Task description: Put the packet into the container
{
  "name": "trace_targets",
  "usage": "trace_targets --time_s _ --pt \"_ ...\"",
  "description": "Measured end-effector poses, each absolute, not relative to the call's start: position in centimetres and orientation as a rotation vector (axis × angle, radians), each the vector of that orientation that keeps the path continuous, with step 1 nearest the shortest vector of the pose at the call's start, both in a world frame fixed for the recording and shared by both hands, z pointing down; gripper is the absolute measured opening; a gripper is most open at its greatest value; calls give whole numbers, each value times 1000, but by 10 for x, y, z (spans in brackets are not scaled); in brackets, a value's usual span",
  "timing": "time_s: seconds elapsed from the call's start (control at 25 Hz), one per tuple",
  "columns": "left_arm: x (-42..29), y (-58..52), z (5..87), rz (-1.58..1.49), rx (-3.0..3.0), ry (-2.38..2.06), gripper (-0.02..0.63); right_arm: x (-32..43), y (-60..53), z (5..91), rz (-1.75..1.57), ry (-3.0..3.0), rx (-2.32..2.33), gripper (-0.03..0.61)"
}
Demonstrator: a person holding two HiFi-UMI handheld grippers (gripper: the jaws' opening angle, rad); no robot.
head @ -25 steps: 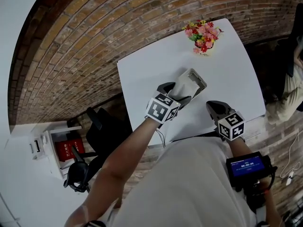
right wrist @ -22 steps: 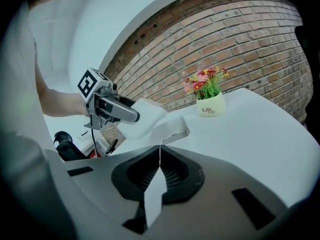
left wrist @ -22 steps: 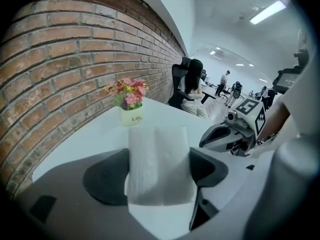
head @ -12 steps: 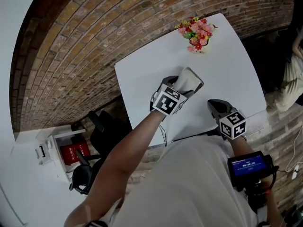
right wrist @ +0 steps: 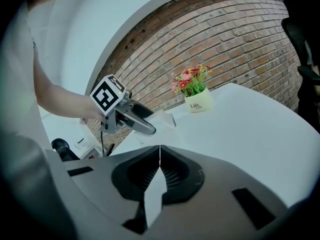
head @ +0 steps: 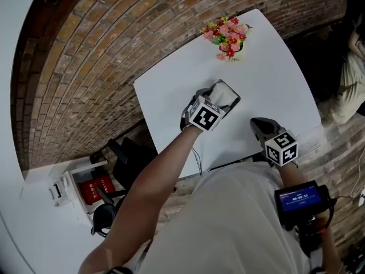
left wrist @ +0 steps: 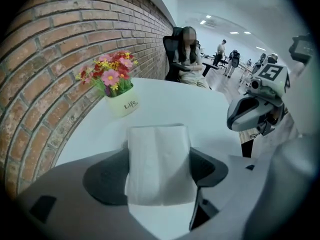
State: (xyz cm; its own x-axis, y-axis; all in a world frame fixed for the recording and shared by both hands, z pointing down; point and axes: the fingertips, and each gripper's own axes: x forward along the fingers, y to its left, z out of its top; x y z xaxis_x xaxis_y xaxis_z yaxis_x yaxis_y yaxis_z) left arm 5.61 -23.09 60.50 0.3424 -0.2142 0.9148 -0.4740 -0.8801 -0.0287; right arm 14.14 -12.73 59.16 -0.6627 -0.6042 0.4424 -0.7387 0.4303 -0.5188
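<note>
- Packet point(left wrist: 159, 164): a white, soft-looking wrap, clamped by its two long sides between the jaws of the left gripper point(head: 215, 103). Held this way, its free end points forward, probably so it can go in end first.
- Seen from the head view, the packet lies at the container point(head: 235, 92), a clear box with a darker rim that sits on the counter point(head: 274, 79) just ahead of the left gripper. It seems to be in or over the opening. How deep it sits I cannot tell.
- Left gripper's jaws stand wide, yet both pads press on the packet, so this is a grip on a broad thing and not an open hand. Letting go looks like the step not yet done.
- Right gripper point(right wrist: 160, 151) is clenched on nothing, its jaws meeting. It hangs near the counter's front edge, well apart from the container, likely kept out of the way.
- Pot of flowers point(head: 227, 34) stands at the far side of the counter, clear of the work.
</note>
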Motion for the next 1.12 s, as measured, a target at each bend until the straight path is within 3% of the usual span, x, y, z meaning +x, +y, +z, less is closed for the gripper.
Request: trace_targets --time_s 0.64,1.12 --pt "68 -237 636 1771 2367 -479 379 178 -123 598 1088 -2449 1235 11" --pt "66 -234 640 1748 2317 -480 395 178 -120 601 1089 -2455 1214 11"
